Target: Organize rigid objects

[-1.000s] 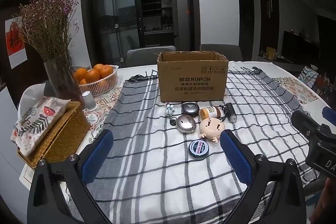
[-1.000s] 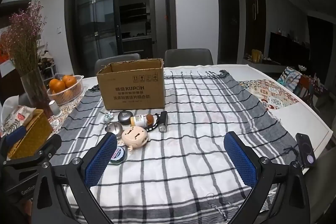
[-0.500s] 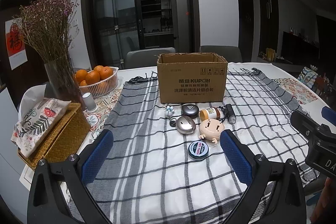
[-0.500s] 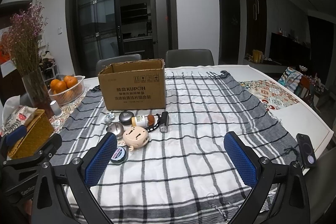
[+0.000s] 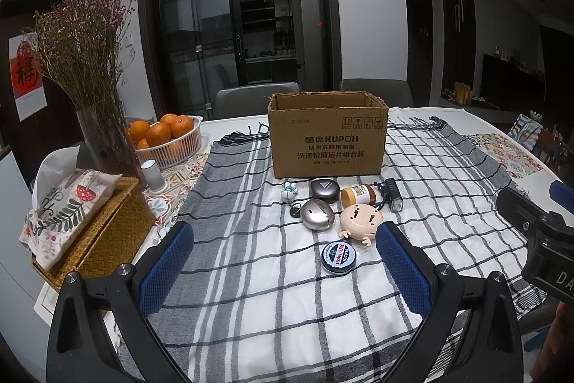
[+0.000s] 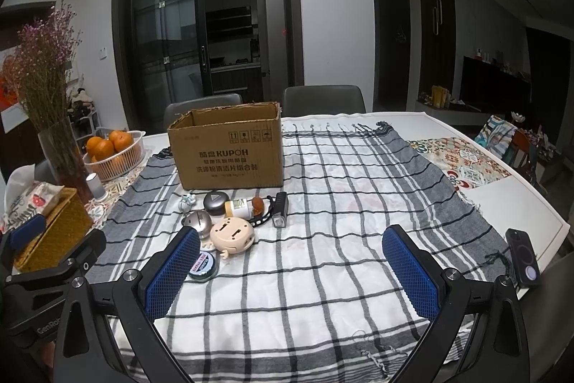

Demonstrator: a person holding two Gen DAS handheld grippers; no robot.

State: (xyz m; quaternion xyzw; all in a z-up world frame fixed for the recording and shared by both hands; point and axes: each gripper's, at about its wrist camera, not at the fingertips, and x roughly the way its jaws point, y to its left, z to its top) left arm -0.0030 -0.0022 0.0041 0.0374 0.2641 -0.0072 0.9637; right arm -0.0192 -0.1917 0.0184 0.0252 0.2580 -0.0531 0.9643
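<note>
An open cardboard box [image 5: 328,135] [image 6: 229,149] stands on the checked cloth. In front of it lie several small items: a round tin [image 5: 338,257] [image 6: 203,266], a peach doll head [image 5: 360,219] [image 6: 232,234], a silver oval case [image 5: 316,219] [image 6: 200,220], a dark round case [image 5: 324,190] [image 6: 215,202], a pill bottle [image 5: 358,194] [image 6: 242,207], a black flashlight [image 5: 393,199] [image 6: 280,209] and a tiny figurine [image 5: 289,192] [image 6: 186,202]. My left gripper [image 5: 285,266] is open and empty, short of the items. My right gripper [image 6: 290,270] is open and empty, to their right.
A basket of oranges [image 5: 168,139], a vase of dried flowers [image 5: 104,139], a small white cylinder [image 5: 152,174] and a wicker tissue box [image 5: 97,228] stand at the left. A phone [image 6: 523,257] lies at the table's right edge. Chairs stand behind the table.
Both views have shifted only slightly; the box and items sit marginally higher in frame. Both grippers stay open and nothing on the table has moved.
</note>
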